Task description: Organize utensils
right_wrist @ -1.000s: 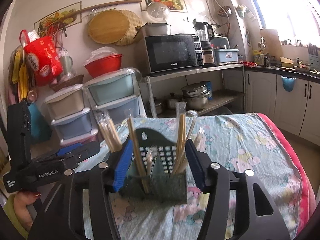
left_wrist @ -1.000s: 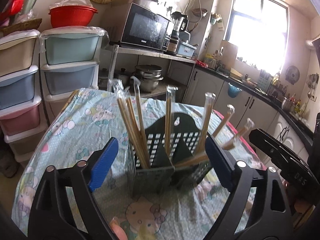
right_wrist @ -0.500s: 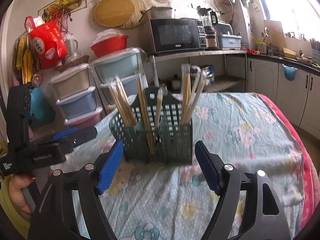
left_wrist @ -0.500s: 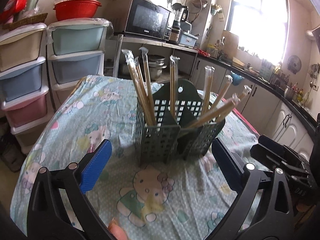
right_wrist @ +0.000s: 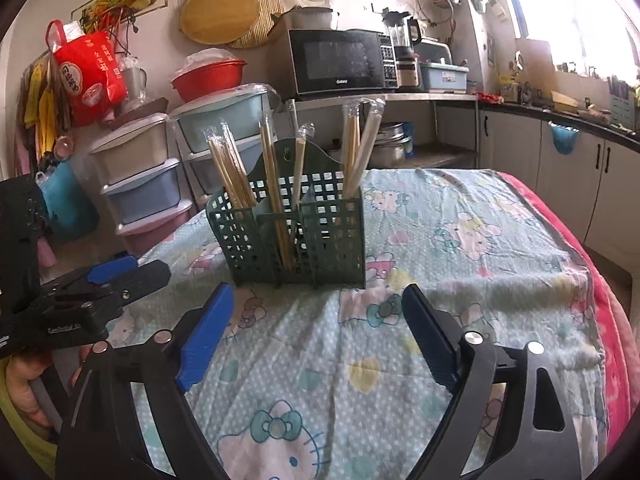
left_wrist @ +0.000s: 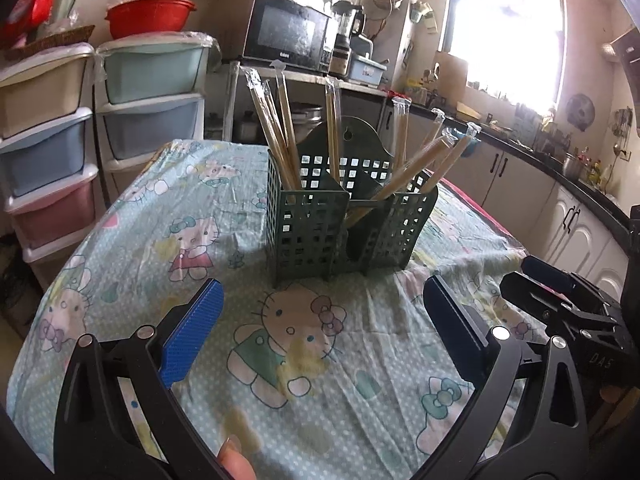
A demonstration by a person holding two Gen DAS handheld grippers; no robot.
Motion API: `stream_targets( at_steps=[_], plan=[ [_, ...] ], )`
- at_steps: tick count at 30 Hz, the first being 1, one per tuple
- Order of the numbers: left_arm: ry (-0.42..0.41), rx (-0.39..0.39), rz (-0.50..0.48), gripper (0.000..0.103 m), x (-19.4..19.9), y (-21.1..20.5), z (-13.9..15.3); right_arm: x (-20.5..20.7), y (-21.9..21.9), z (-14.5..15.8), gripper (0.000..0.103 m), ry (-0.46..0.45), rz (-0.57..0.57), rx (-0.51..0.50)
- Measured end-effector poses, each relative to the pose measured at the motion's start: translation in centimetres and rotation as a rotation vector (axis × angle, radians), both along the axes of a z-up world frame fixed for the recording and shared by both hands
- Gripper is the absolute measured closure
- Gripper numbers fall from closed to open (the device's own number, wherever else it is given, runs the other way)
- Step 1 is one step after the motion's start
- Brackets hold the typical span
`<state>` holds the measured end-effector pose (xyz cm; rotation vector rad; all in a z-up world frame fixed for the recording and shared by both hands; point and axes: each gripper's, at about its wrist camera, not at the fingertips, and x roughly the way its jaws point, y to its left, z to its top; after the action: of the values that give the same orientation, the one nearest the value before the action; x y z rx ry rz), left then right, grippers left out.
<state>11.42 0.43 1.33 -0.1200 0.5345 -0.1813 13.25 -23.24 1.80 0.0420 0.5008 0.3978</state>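
Table (left_wrist: 132, 240) carries green caddy (left_wrist: 344, 216) centrally: light, stiff plastic, tippable (take its side walls). Wrapped chopsticks (left_wrist: 276, 120) inside: slender, slippery film. Left gripper (left_wrist: 320, 328) wide, empty; right gripper (right_wrist: 316, 336), just opening, empty.

Both tongs, the left tongs (left_wrist: 322, 330) and the right tongs (right_wrist: 318, 334), are black angular frames with triangular cut-outs and round silver screws, each finger faced with a ribbed blue pad (left_wrist: 191, 334), white lettering printed on the black bodies, and a yellow-green sleeve (right_wrist: 16, 420) at one edge.
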Motion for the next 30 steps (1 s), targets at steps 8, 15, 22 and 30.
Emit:
stream_targets(
  at_steps=[8, 15, 22, 30],
  plan=[
    [-0.068, -0.005, 0.026, 0.011, -1.4, -0.2, -0.3, -1.6, -0.2, -0.8, 0.011, -0.073, -0.048, -0.002],
    [-0.129, -0.014, 0.031, 0.011, -2.2, -0.4, -0.7, -3.2, -0.6, -1.2, 0.008, -0.18, -0.111, -0.008],
    [-0.184, 0.026, 0.004, 0.011, -2.9, -1.6, -1.6, -4.0, -1.1, -1.2, 0.007, -0.246, -0.138, 0.01],
    [-0.176, 0.02, 0.012, 0.011, -2.9, -1.6, -1.8, -4.3, -0.6, -1.3, 0.007, -0.261, -0.125, -0.009]
  ],
)
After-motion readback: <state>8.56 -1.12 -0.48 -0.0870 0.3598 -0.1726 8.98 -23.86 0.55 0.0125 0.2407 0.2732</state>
